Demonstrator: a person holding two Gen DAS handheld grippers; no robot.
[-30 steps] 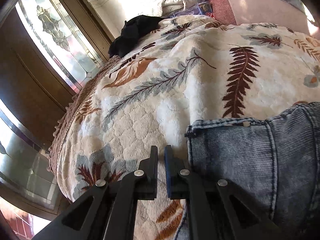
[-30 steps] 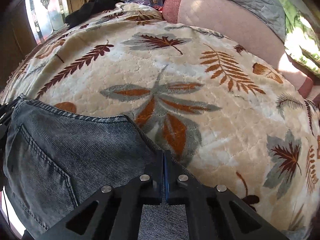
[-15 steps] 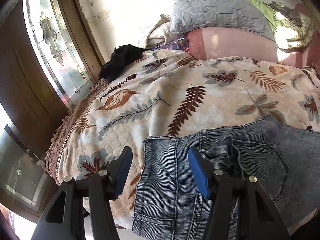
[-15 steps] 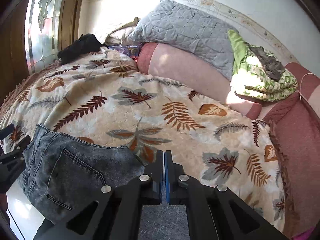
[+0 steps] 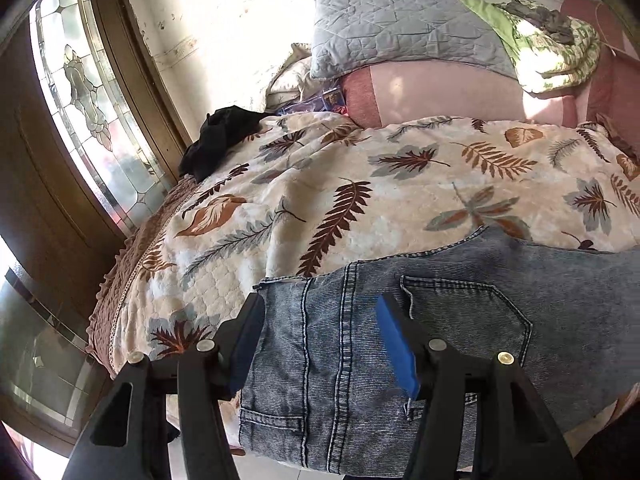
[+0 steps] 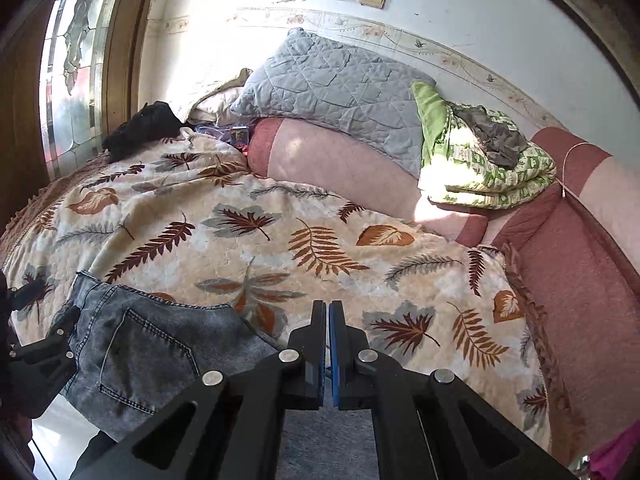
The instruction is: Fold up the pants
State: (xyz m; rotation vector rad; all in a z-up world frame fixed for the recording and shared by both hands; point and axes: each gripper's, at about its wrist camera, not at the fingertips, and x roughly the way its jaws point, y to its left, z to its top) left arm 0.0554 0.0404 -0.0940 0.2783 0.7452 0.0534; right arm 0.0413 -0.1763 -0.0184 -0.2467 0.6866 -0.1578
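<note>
Grey-blue denim pants (image 5: 460, 320) lie back-pocket up at the near edge of the bed, waistband to the left and hanging over the edge. My left gripper (image 5: 320, 316) is open and empty above the waistband end. In the right wrist view the pants (image 6: 152, 352) lie at the lower left and run under my right gripper (image 6: 327, 316). Its jaws stand closed together. Whether denim is pinched between them is hidden. The left gripper also shows at the left edge of the right wrist view (image 6: 44, 344).
A leaf-patterned blanket (image 6: 280, 240) covers the bed. A black garment (image 5: 220, 136) lies at the far left corner. A grey quilted pillow (image 6: 332, 92), a pink bolster (image 6: 340, 164) and a green folded quilt (image 6: 488, 160) sit along the wall. A stained-glass window (image 5: 88, 96) stands left.
My left gripper has opened and pulled back up from the pants' waistband. My right gripper has stayed closed and has risen, so both views now show more of the bed and wall.
</note>
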